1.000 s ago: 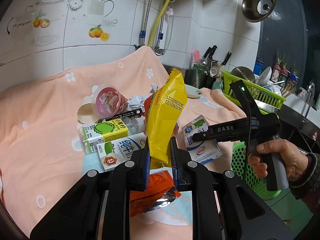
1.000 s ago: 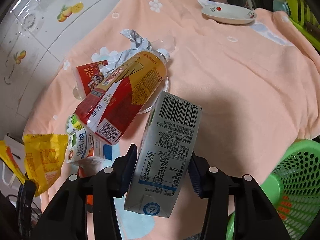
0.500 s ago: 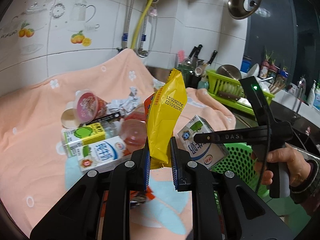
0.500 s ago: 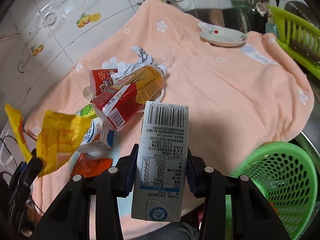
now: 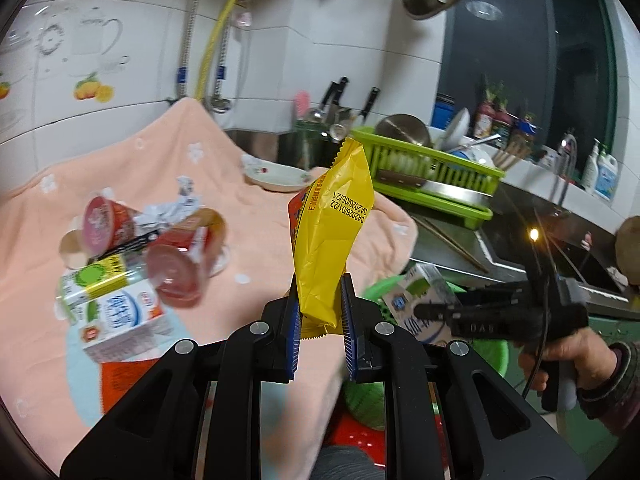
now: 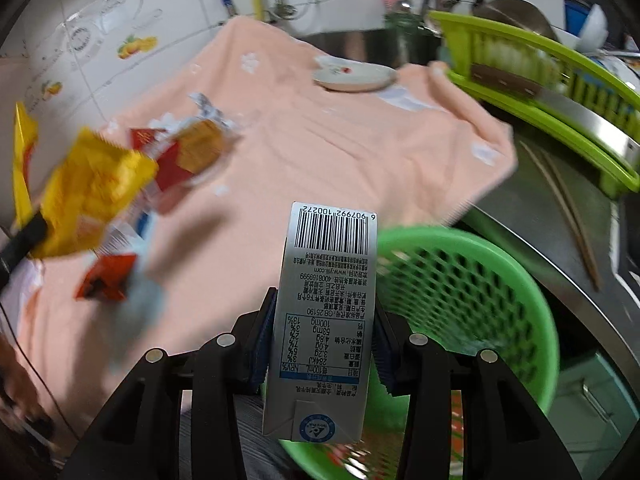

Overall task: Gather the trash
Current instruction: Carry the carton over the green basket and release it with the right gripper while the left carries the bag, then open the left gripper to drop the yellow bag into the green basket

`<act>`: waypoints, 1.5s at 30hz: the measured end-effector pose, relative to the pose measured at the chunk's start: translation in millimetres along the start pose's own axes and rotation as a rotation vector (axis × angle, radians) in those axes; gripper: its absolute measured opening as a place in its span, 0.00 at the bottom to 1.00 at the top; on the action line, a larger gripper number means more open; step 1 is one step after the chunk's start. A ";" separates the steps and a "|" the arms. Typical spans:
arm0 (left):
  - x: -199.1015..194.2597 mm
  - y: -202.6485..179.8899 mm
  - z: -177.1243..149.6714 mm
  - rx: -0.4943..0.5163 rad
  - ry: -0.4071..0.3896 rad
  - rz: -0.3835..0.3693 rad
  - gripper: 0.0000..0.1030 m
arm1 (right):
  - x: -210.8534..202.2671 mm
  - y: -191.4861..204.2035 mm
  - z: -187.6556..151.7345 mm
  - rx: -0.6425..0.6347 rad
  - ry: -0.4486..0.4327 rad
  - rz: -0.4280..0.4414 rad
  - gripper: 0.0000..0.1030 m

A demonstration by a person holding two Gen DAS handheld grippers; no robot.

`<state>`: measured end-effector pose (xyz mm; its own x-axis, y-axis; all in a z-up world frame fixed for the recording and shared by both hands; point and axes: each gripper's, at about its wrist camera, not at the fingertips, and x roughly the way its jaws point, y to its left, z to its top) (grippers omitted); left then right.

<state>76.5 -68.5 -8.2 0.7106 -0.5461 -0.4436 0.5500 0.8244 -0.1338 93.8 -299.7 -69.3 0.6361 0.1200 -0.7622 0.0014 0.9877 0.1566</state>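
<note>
Milk carton (image 6: 326, 320), centre of the right wrist frame, sits clamped in my right gripper (image 6: 320, 344) by its flat sides: stiff, light, crushable, beside the green basket (image 6: 472, 280). My left gripper (image 5: 319, 322) pinches the crinkly, slippery yellow snack wrapper (image 5: 330, 240) near its bottom seam.

Two black two-finger grippers: the left gripper (image 5: 320, 332) and the right gripper (image 6: 320, 350). One yellow foil snack wrapper (image 5: 330, 236). Two white milk cartons in view, one grey-sided carton (image 6: 326, 320) and one blue-lettered carton (image 5: 120, 320) at nine o'clock. One green perforated plastic basket (image 6: 480, 292). One white saucer (image 6: 354, 76) at twelve o'clock.
</note>
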 end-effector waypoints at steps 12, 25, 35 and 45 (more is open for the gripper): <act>35.7 -63.5 -5.2 0.070 0.064 -0.100 0.17 | 7.5 -67.0 -62.5 0.048 0.052 -0.113 0.40; 70.8 -102.5 -13.6 0.098 0.142 -0.182 0.17 | 7.5 -96.6 -86.6 0.116 0.056 -0.106 0.41; 102.9 -117.8 -20.9 0.089 0.207 -0.224 0.17 | -8.2 -109.1 -88.5 0.148 0.020 -0.105 0.48; 126.0 -122.4 -42.1 0.083 0.286 -0.202 0.40 | -23.3 -105.2 -88.4 0.130 -0.019 -0.109 0.58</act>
<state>80.2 -231.9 -85.0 0.4389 -0.6229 -0.6476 0.7087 0.6830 -0.1766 10.6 -397.4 -123.5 0.6412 0.0095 -0.7673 0.1702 0.9733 0.1543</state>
